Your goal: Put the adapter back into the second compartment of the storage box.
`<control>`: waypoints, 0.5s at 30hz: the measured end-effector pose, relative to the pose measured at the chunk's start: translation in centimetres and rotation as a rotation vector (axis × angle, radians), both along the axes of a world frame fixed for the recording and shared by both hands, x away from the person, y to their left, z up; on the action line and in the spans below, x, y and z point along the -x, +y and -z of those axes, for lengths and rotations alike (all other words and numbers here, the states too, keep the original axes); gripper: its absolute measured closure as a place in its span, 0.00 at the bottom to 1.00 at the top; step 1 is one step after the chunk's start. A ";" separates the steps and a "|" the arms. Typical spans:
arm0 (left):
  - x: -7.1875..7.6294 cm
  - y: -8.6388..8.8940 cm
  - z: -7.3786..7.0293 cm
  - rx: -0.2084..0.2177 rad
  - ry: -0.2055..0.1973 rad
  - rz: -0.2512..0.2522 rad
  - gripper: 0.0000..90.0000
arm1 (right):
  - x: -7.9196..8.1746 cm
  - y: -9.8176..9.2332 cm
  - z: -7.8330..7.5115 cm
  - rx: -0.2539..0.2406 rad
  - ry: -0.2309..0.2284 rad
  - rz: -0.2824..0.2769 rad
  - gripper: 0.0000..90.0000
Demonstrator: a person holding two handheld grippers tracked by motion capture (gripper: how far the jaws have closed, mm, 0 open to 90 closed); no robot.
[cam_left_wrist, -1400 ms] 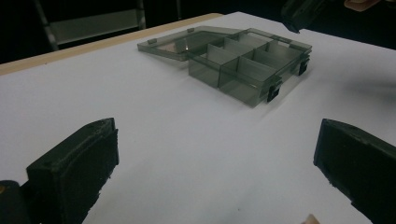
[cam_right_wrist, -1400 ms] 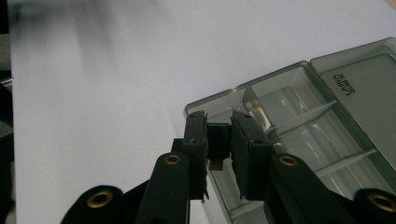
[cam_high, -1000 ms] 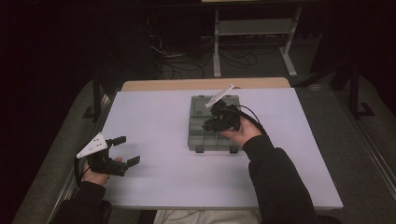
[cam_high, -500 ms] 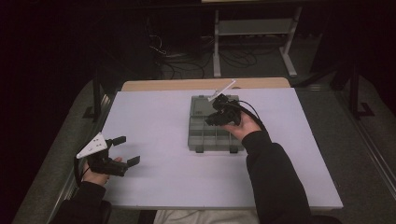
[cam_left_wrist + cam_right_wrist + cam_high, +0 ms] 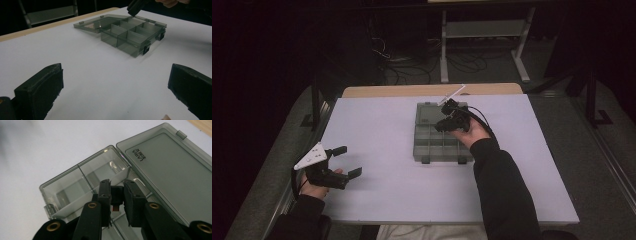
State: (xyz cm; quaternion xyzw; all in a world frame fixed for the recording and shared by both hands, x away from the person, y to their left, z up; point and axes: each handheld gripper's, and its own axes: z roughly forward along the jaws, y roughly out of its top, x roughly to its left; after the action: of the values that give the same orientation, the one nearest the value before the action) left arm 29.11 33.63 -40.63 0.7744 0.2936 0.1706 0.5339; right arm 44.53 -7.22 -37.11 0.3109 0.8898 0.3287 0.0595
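The right tool (image 5: 446,121), its jaws clamped on a small dark block (image 5: 116,196), hovers over the far compartments of the translucent grey plastic compartment box (image 5: 439,145), angled down from an outstretched dark-sleeved arm. The box sits mid-counter with its lid (image 5: 170,167) lying open flat. A second ago this tool was nearer the box's middle; it has moved toward the far row. The left tool (image 5: 343,160), jaws wide apart, rests unchanged at the white counter (image 5: 377,130) near edge.

text: "LARIA" | on: open lid (image 5: 172,170) of grey compartment box | orientation: upside down | smaller line beneath: too small to read
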 end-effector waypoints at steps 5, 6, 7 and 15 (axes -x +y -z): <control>0.0 0.0 0.0 0.002 0.000 0.002 0.00 | -0.5 0.5 0.8 0.010 0.004 0.003 0.83; 0.0 0.0 0.0 0.002 -0.001 0.002 0.00 | -0.6 0.6 0.9 0.010 0.004 0.003 0.83; 0.0 0.0 0.0 0.002 0.000 0.002 0.00 | -0.7 0.6 1.1 0.008 0.007 0.002 0.83; 0.0 0.0 0.0 0.001 -0.002 0.004 0.00 | -1.3 1.0 2.3 0.028 0.018 -0.009 0.83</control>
State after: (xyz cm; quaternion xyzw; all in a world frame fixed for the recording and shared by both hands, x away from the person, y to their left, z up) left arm 29.06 33.66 -40.62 0.7746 0.2917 0.1704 0.5347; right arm 45.81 -6.24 -39.40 0.3089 0.8962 0.3136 0.0543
